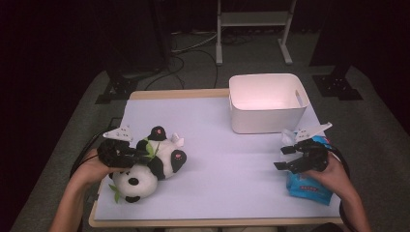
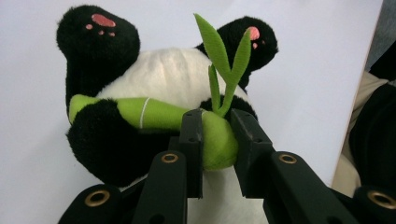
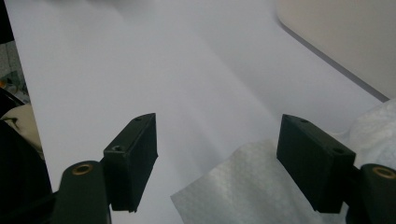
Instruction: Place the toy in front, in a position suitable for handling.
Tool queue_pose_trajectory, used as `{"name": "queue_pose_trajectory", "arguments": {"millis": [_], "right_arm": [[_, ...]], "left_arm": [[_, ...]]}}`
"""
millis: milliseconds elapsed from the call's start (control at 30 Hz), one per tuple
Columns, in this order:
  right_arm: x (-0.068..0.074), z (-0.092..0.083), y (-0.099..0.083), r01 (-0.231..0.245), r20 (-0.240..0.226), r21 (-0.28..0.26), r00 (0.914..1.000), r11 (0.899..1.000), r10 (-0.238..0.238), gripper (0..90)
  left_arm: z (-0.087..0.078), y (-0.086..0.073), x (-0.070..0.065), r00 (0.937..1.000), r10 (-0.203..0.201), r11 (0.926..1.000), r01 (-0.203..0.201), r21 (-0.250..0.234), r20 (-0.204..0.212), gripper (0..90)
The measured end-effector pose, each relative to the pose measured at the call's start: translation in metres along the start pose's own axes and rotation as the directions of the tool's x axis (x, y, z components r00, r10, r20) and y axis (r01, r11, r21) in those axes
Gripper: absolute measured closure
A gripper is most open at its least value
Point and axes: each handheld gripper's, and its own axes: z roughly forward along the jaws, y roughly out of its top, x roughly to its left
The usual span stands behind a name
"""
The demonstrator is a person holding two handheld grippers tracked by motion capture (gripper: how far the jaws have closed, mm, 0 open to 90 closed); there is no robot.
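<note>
While the left gripper (image 2: 216, 135) pinches the green bamboo stalk (image 2: 154, 114) of the plush panda (image 1: 150, 164), its jaws are closed tight on the soft end. That panda lies on its back at about eight o'clock on the table (image 1: 217, 159). At four o'clock the right gripper (image 1: 286, 158) stands wide open, holding nothing, over a blue wipes pack (image 1: 309, 186). A white bin (image 1: 267, 101) sits at one o'clock.

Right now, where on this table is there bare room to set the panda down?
The widest bare patch is the middle of the table, between the panda, the white bin and the blue wipes pack. The far left corner is bare too. The right edge is crowded.
</note>
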Motion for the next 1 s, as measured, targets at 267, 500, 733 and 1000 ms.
{"name": "queue_pose_trajectory", "arguments": {"millis": [267,500,733,1000], "right_arm": [[-0.003,0.001,-0.003,-0.011,-0.007,0.005,0.9999,1.0,0.011,27.7],[-0.004,0.001,-0.004,-0.014,-0.005,0.003,0.9999,1.0,0.015,27.6],[-0.005,0.001,-0.004,-0.019,-0.006,0.003,0.9998,1.0,0.019,27.5],[-0.006,0.001,-0.005,-0.02,-0.007,0.004,0.9998,1.0,0.021,27.5]], "left_arm": [[-0.007,0.008,0.005,1.0,-0.009,0.9999,0.009,0.01,0.003,76.0],[-0.011,0.017,0.009,0.9998,-0.016,0.9998,0.016,0.014,0.011,76.4],[-0.012,0.019,0.008,0.9992,-0.018,0.9998,0.018,-0.004,0.035,76.4],[-0.005,0.04,-0.003,0.9971,0.034,0.9993,-0.033,-0.016,0.068,76.4]]}}
